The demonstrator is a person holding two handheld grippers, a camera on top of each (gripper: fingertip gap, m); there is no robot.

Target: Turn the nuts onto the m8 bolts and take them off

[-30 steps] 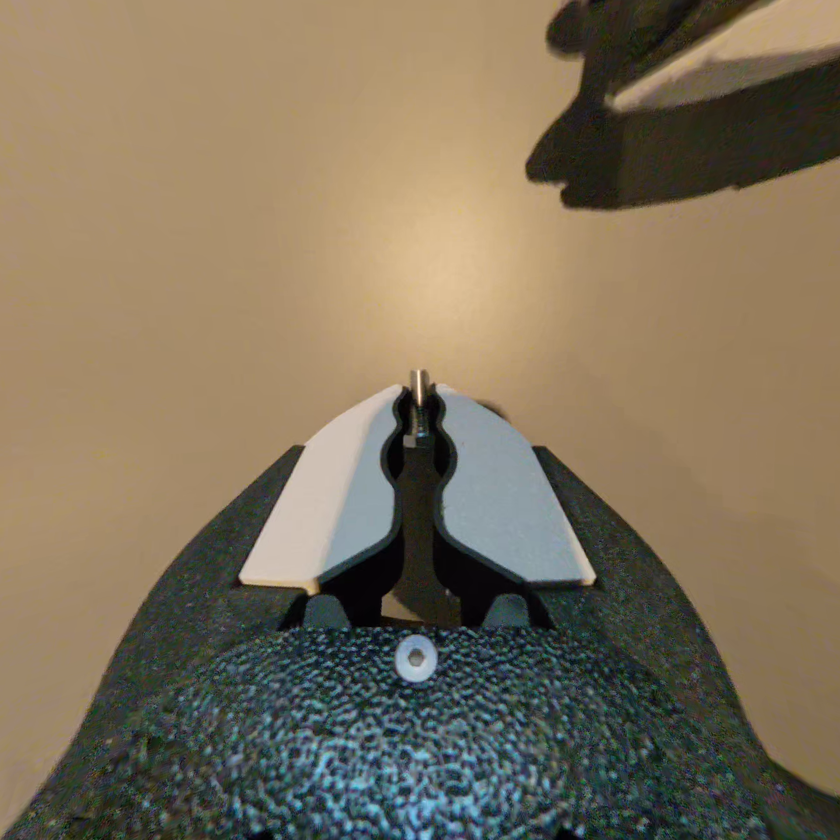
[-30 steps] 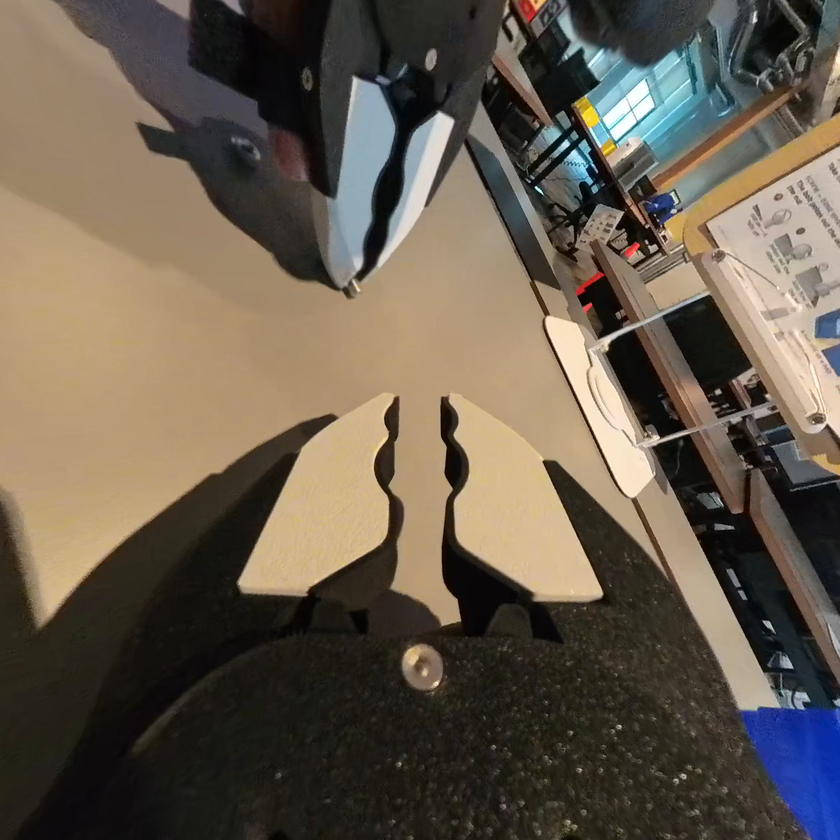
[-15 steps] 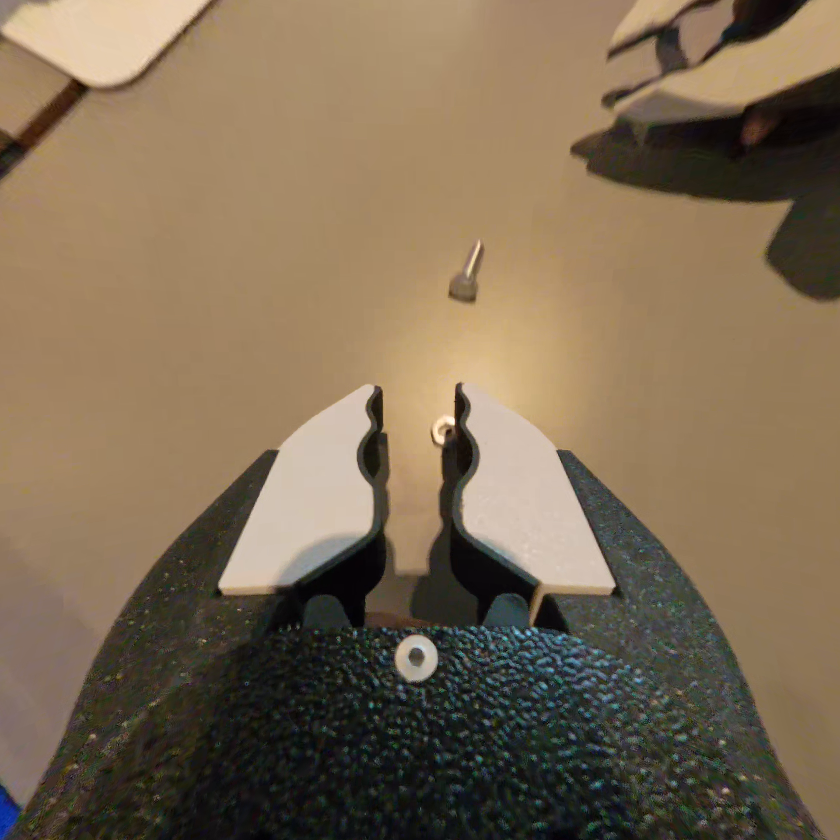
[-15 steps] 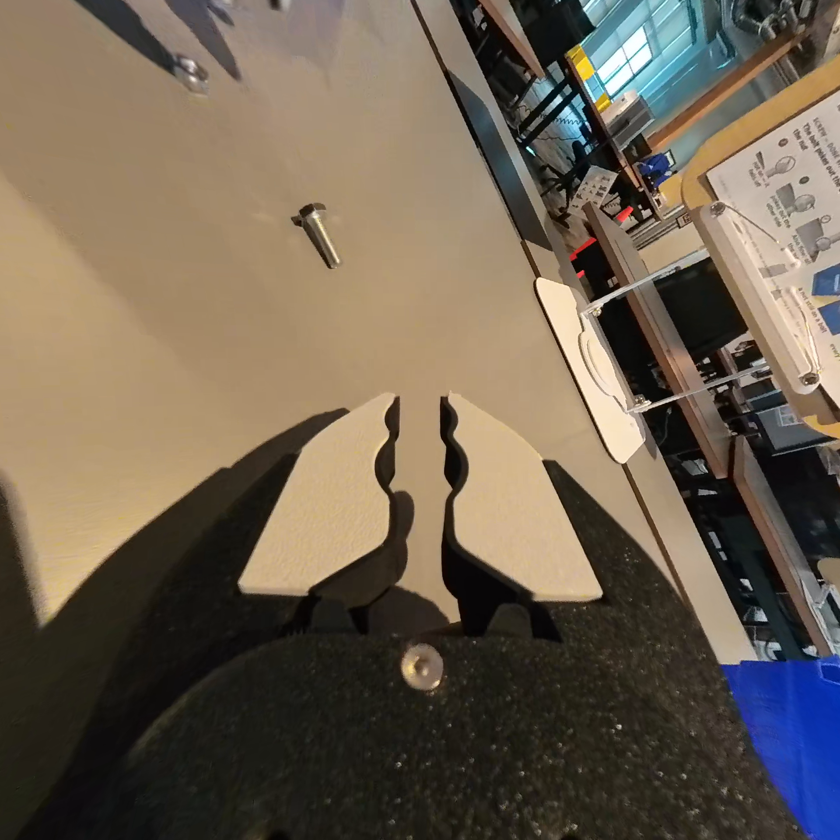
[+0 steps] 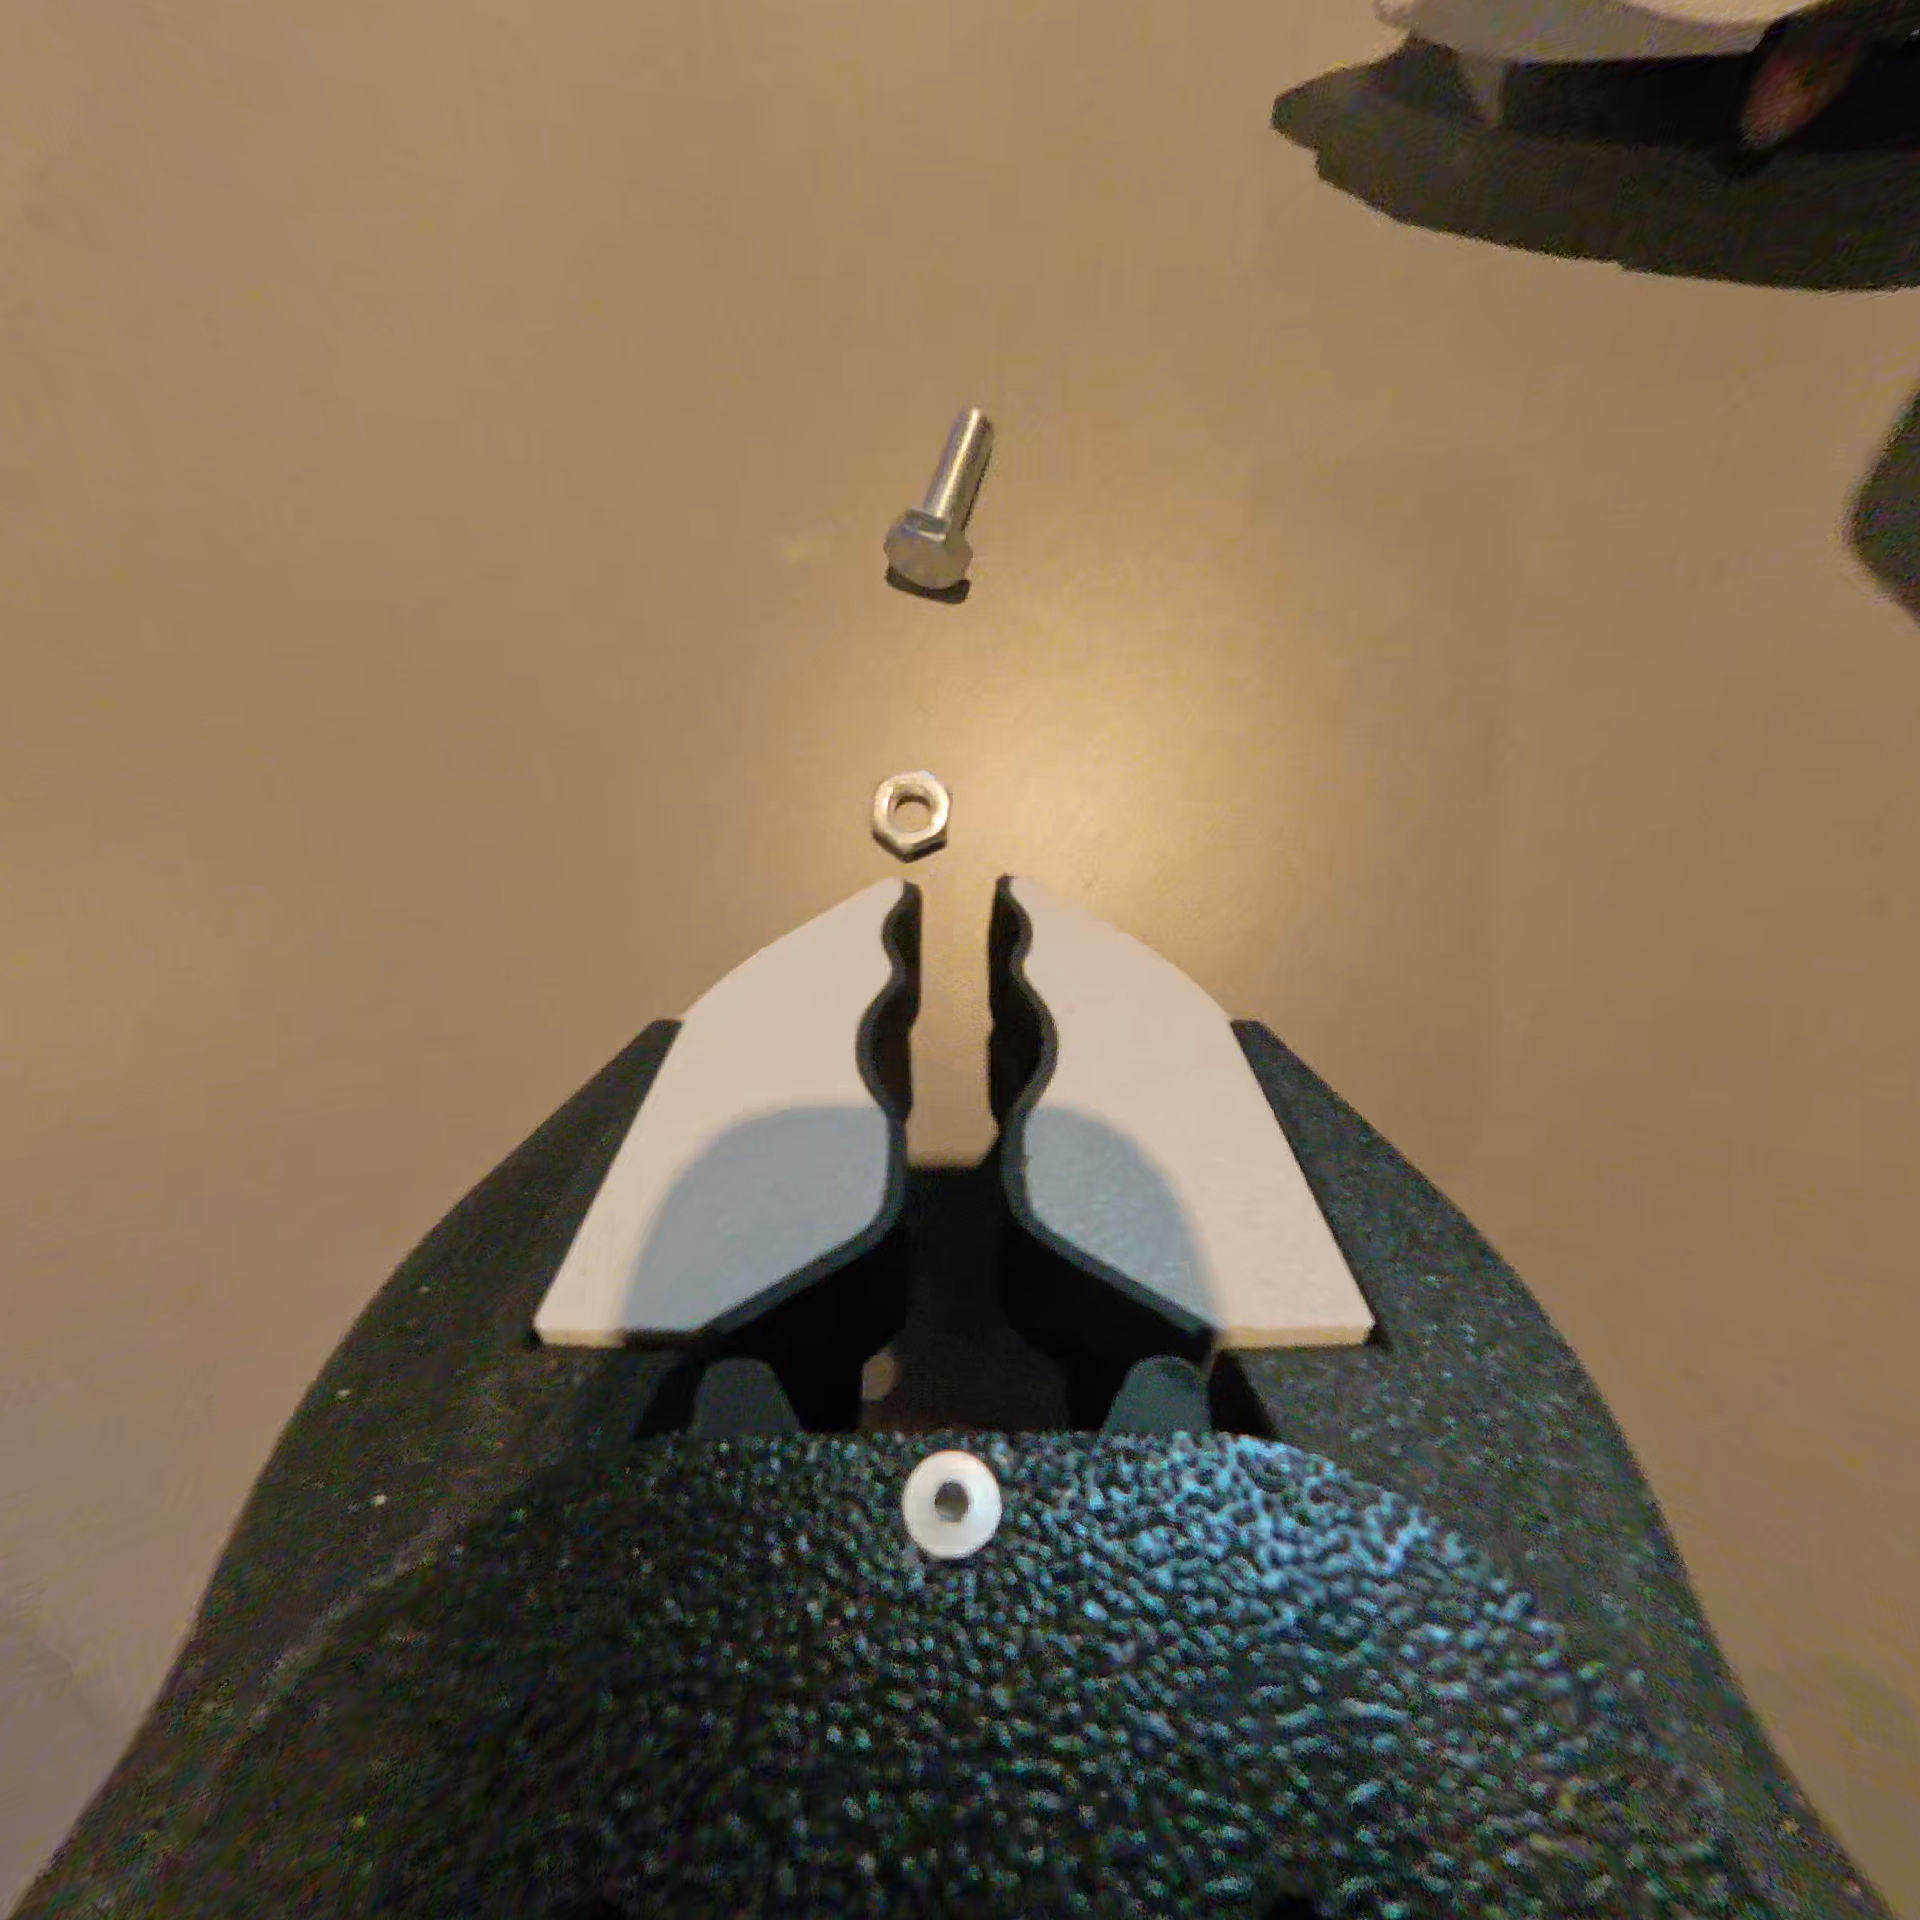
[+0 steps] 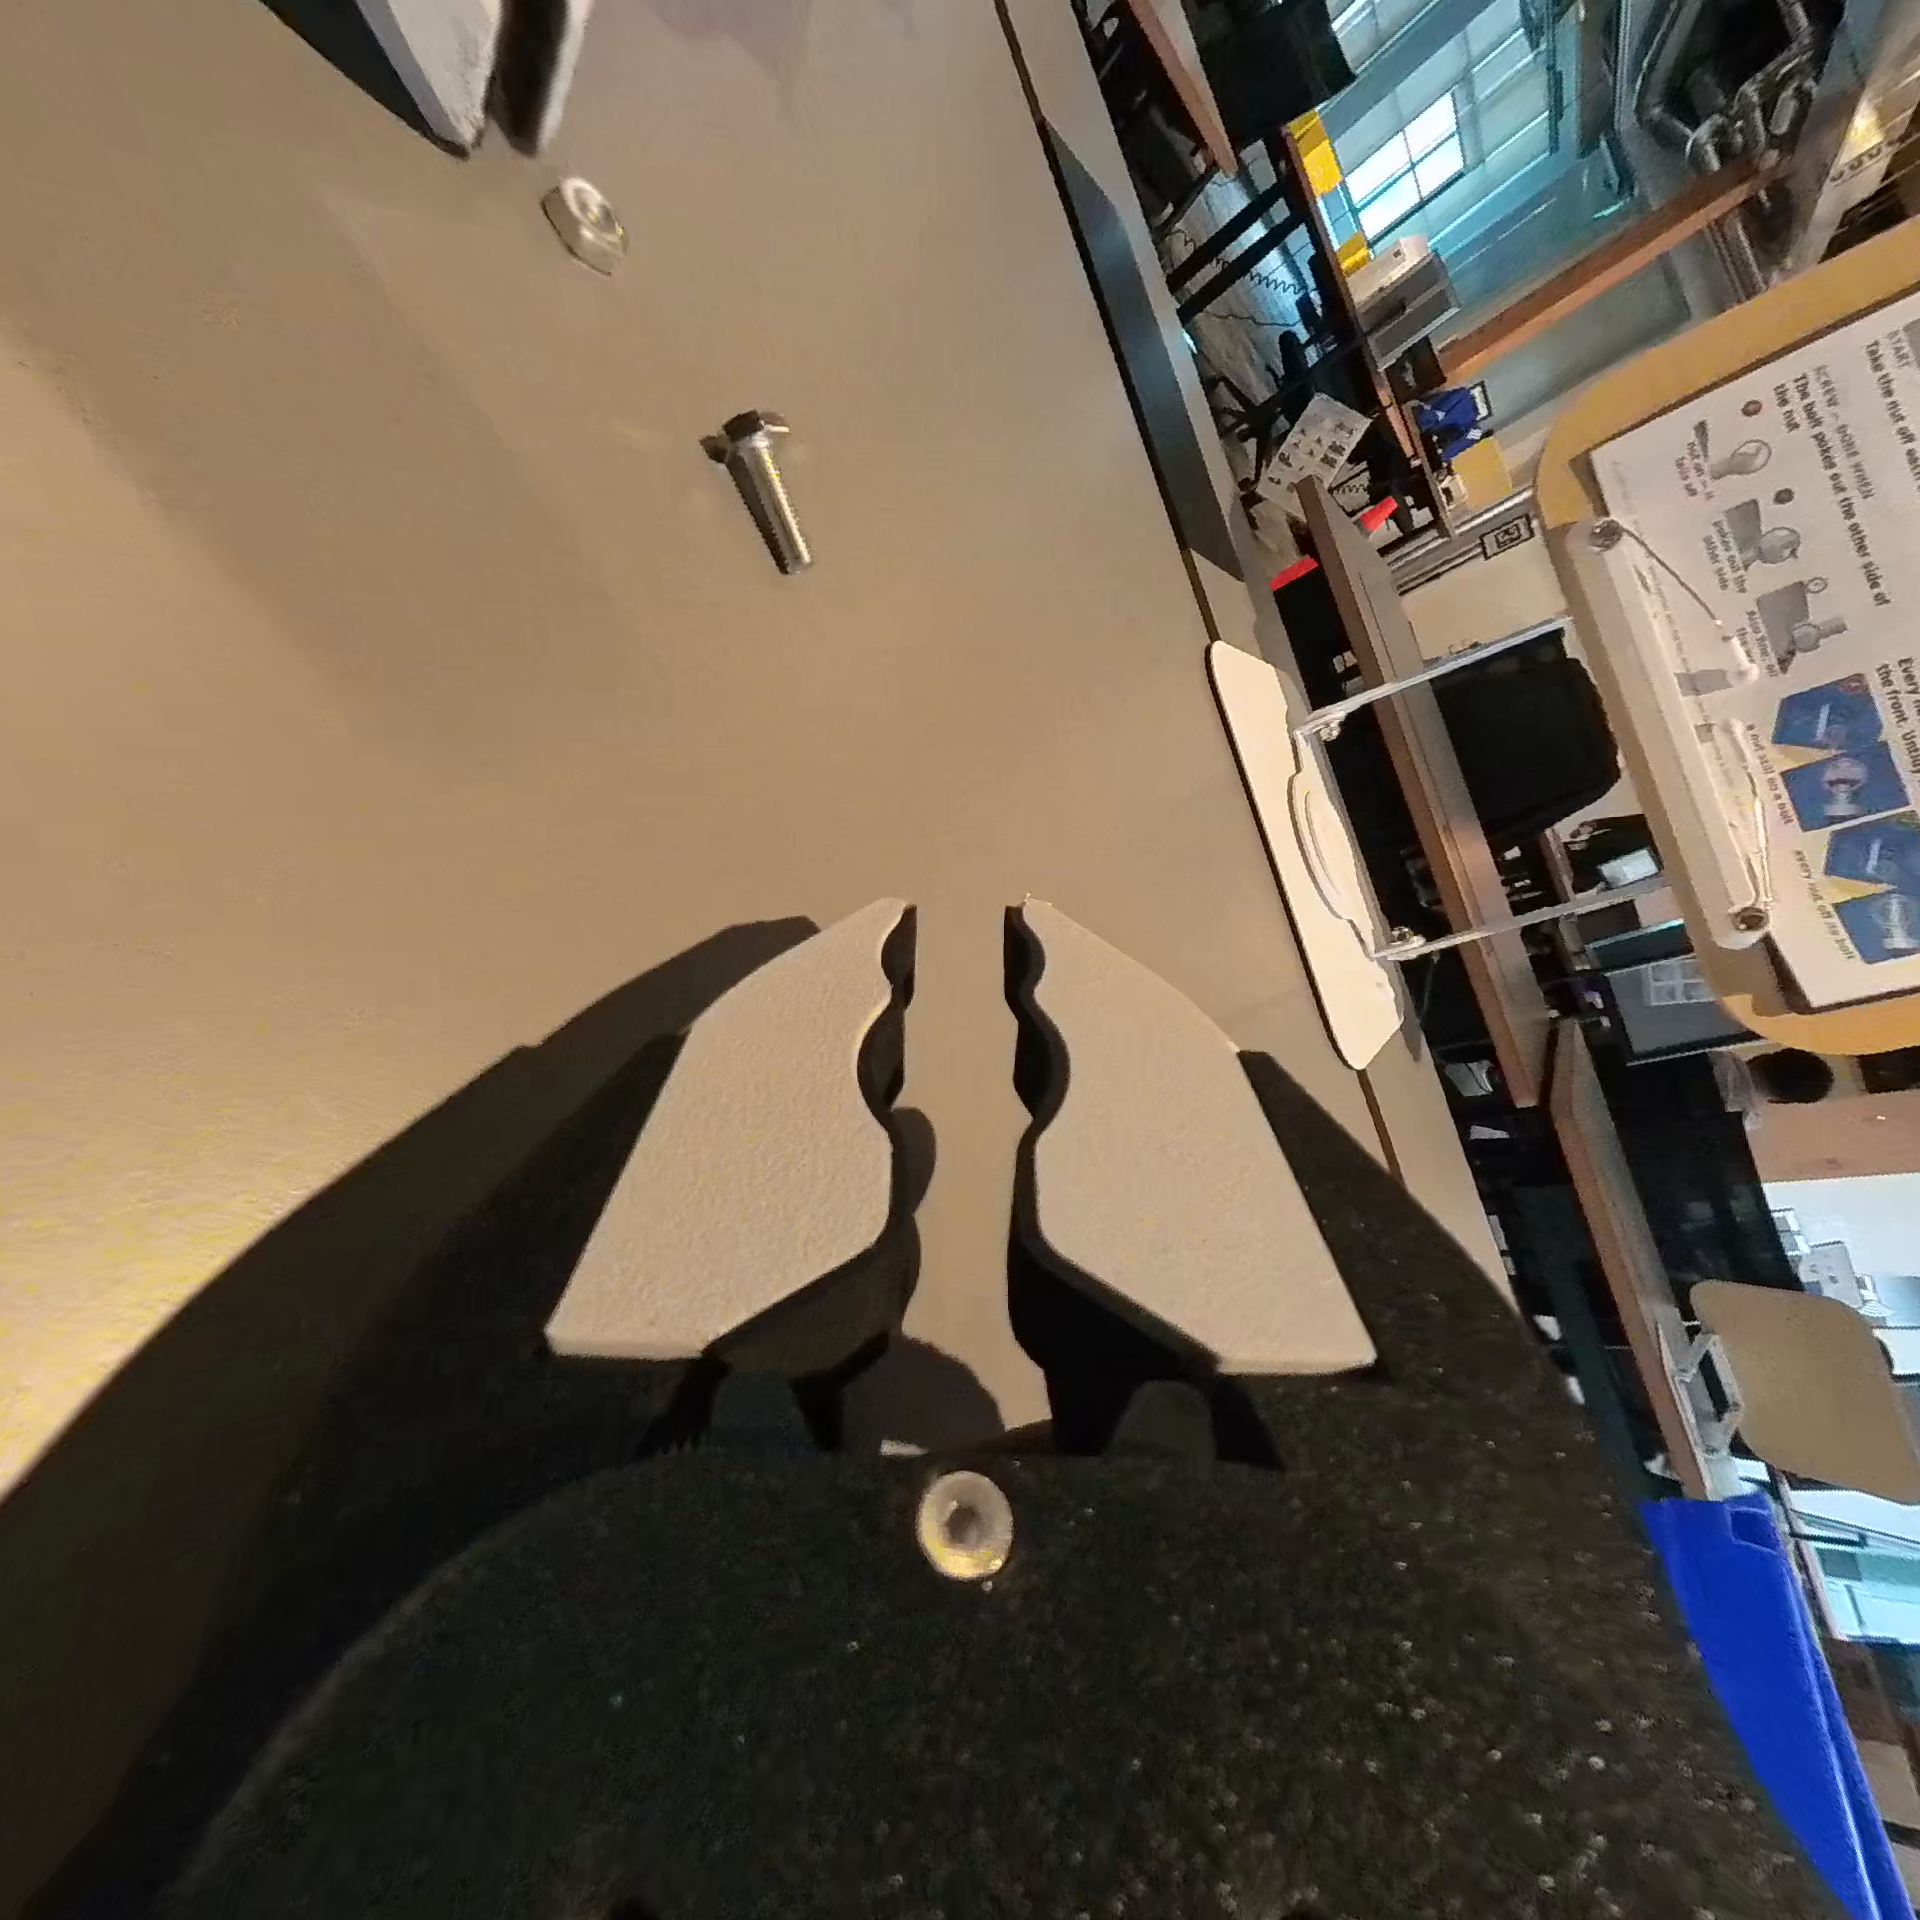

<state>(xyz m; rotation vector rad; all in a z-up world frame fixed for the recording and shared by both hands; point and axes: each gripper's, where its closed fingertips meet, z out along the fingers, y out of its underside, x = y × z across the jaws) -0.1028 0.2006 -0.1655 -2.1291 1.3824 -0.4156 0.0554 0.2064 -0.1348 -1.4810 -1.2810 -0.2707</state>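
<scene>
1. I take the bolt (image 5: 938, 501) as my landmark: it lies flat on the tan table (image 5: 416, 520), bare of any nut, head toward my left gripper (image 5: 958, 883) and threaded end pointing away from it

2. The nut (image 5: 910, 814) lies flat on the table, hole up, apart from the bolt, between the bolt's head and the tips of my left gripper; it is just beyond those tips and I see no contact

3. My left gripper's jaws stand spread with a clear gap between them and nothing in it

4. My right gripper (image 6: 961, 909) sits on the far side of the bolt from the nut, off the threaded end; its jaws are likewise spread and hold nothing

5. In the right wrist view the bolt (image 6: 764, 497) lies well apart from my right fingertips, with the nut (image 6: 585, 220) farther on past its head

6. Past the table's edge, to the side of the bolt, I note a white stand (image 6: 1304, 862) and an instruction board (image 6: 1756, 665)
</scene>
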